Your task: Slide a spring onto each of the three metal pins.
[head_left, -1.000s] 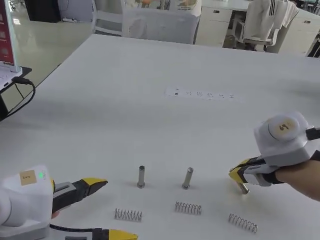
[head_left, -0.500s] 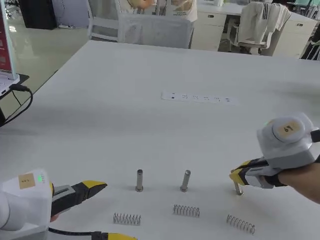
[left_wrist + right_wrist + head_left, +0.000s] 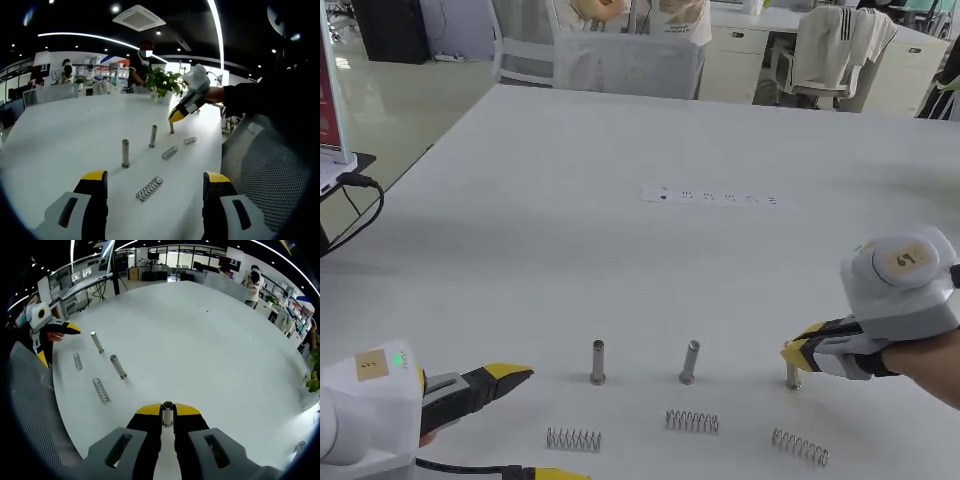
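head view: white table (image 3: 620,150). three metal pins stand upright in a row near the front edge: left pin (image 3: 598,362), middle pin (image 3: 690,362), right pin (image 3: 793,377). three springs lie flat just nearer than the pins, one before each: left spring (image 3: 573,439), middle spring (image 3: 692,422), right spring (image 3: 800,447). none is on a pin. right gripper (image 3: 795,353) comes in from the right, its yellow tips pinched together over the top of the right pin. left gripper (image 3: 540,424) is at the lower left, jaws spread wide, holding nothing, well apart from the left pin. power strip (image 3: 710,197) lies flat mid-table.

left gripper view: left gripper (image 3: 155,176) jaws gape wide with only bare table between them. left spring (image 3: 149,188) lies just ahead of the gap, touching neither jaw. beyond it the left pin (image 3: 125,153), then the middle pin (image 3: 153,136), then the right pin (image 3: 172,127) under the tip of the right gripper (image 3: 179,114). middle spring (image 3: 170,152) and right spring (image 3: 190,141) lie beside them. potted plant (image 3: 162,82) beyond the table's far end.

right gripper view: right gripper (image 3: 167,411) jaws clamped on the right pin (image 3: 167,417), which shows between the yellow tips. middle pin (image 3: 118,367) and left pin (image 3: 97,342) stand off to the left. a spring (image 3: 101,390) by the middle pin, probably the middle spring; the view is too warped to be sure. left spring (image 3: 77,361) farther on. left gripper (image 3: 56,344) at the far left, jaws apart.
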Action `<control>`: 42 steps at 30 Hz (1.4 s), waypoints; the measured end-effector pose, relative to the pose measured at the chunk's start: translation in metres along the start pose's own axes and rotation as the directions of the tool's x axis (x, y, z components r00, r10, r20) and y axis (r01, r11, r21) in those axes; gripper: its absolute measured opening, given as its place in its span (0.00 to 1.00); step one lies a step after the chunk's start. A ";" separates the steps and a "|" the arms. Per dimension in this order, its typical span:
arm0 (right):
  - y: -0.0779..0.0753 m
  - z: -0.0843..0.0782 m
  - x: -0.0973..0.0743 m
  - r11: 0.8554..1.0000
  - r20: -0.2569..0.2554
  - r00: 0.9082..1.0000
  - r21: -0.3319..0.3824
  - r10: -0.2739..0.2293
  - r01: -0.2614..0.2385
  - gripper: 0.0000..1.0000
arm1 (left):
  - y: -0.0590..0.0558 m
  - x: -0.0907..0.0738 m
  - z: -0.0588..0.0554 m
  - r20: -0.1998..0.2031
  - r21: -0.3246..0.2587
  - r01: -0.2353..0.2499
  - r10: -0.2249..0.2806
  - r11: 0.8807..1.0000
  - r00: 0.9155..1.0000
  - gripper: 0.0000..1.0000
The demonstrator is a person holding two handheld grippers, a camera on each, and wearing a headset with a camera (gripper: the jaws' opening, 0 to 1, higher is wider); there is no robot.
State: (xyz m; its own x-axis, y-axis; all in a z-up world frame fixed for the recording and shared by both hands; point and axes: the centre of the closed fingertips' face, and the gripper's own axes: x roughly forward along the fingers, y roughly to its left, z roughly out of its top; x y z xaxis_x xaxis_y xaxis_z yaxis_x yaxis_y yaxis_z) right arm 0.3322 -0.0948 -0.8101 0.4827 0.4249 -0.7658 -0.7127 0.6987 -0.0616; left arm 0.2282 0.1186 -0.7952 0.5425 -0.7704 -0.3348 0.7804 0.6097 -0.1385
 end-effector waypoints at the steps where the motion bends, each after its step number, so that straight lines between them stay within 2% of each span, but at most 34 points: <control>1: 0.000 0.000 -0.001 1.000 0.001 1.000 0.001 0.001 -0.001 0.06 | 0.000 0.000 0.000 -0.001 0.001 0.000 0.000 1.000 1.000 0.74; 14: 0.000 -0.005 -0.006 1.000 0.011 1.000 -0.008 0.011 -0.010 0.06 | -0.002 0.001 -0.002 -0.009 0.000 0.003 -0.003 1.000 1.000 0.74; 21: -0.002 -0.015 -0.006 1.000 -0.013 1.000 -0.013 0.006 -0.006 0.06 | -0.001 0.002 -0.003 -0.007 -0.004 0.003 -0.003 1.000 1.000 0.73; 42: -0.003 -0.019 -0.003 1.000 -0.023 1.000 -0.008 0.016 -0.016 0.08 | -0.002 0.002 -0.003 -0.005 -0.006 0.003 -0.003 1.000 1.000 0.73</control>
State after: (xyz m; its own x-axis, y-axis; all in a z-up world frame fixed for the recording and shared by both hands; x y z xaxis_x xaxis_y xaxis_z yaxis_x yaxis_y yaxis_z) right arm 0.3234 -0.1095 -0.8203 0.4594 0.4229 -0.7811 -0.7246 0.6870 -0.0542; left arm 0.2274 0.1163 -0.7985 0.5388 -0.7711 -0.3392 0.7801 0.6087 -0.1446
